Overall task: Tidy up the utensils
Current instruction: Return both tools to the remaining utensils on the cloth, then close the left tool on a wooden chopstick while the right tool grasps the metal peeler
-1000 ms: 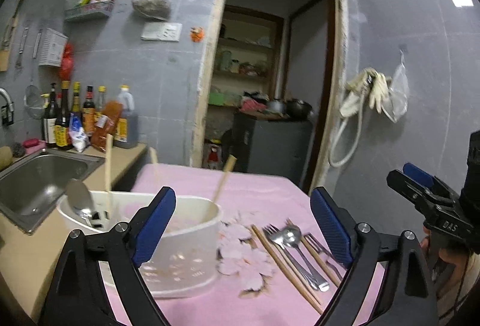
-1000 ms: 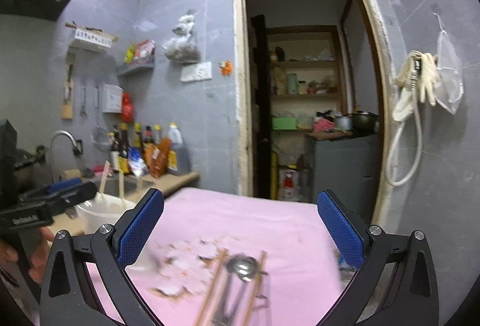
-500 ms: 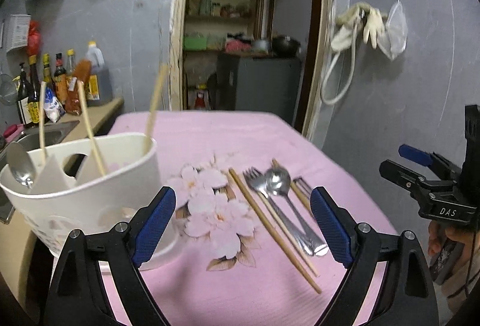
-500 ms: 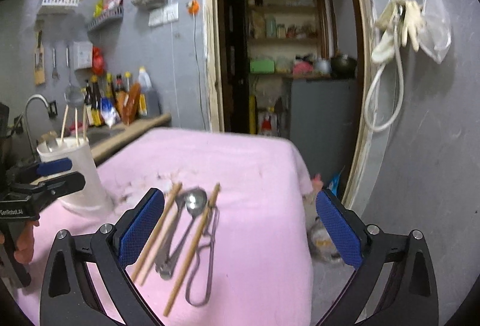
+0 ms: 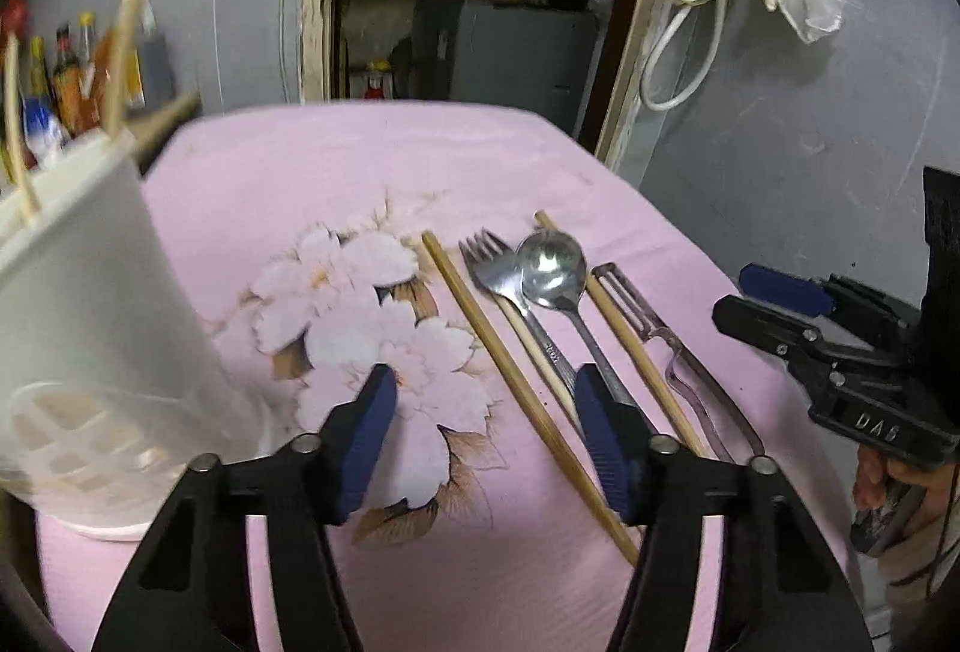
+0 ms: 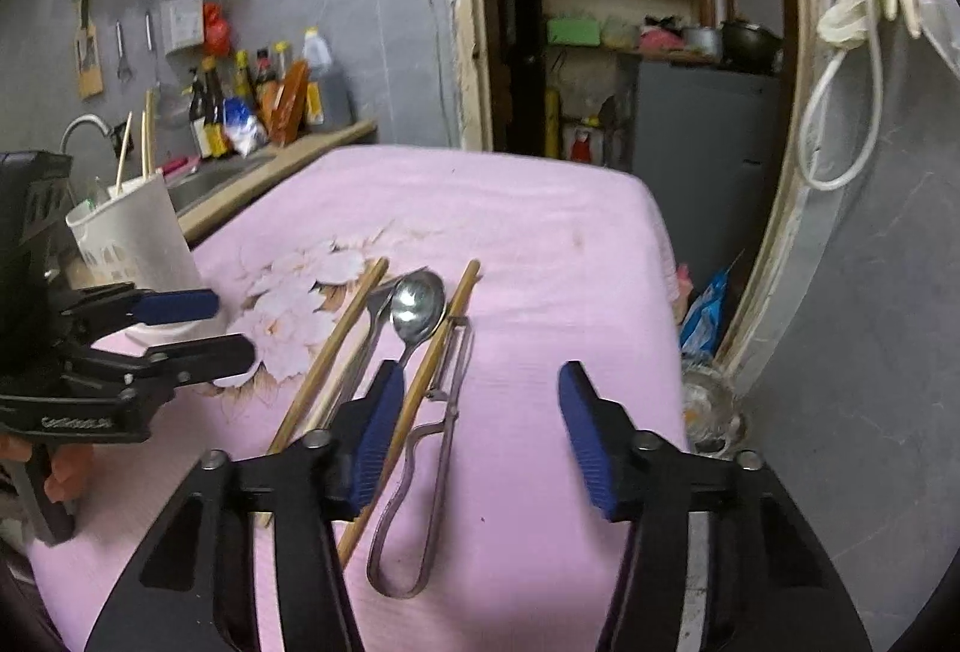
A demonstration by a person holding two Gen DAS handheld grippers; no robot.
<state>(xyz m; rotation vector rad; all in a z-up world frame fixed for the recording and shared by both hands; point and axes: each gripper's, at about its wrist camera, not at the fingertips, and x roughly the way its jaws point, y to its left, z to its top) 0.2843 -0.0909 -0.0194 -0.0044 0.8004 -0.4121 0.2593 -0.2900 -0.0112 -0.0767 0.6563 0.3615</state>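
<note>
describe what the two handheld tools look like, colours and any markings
Both are matte black plastic frames with silver pivot bolts and ribbed blue pads. The left tool bears pale lettering on its side; the right tool reads "DAS". Bare fingers grip each handle; no cables or sleeves are clearly visible.

Shiny metal spoon [image 5: 552, 268], fork [image 5: 498, 268] and peeler [image 6: 441, 412]; matt wooden chopsticks [image 5: 510, 370]; soft pink cloth [image 5: 372, 172] with printed flowers; smooth white plastic holder [image 5: 90, 304] at left.

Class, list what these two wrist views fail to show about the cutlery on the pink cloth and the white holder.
- White plastic utensil holder, left view: blurred, cut by the left edge; its contents are hidden.
- Steel fork, right view: tines hidden behind the wooden chopstick.
- Steel spoon, left view: handle end hidden behind the left gripper.
- Metal peeler: blade detail too small.
</note>
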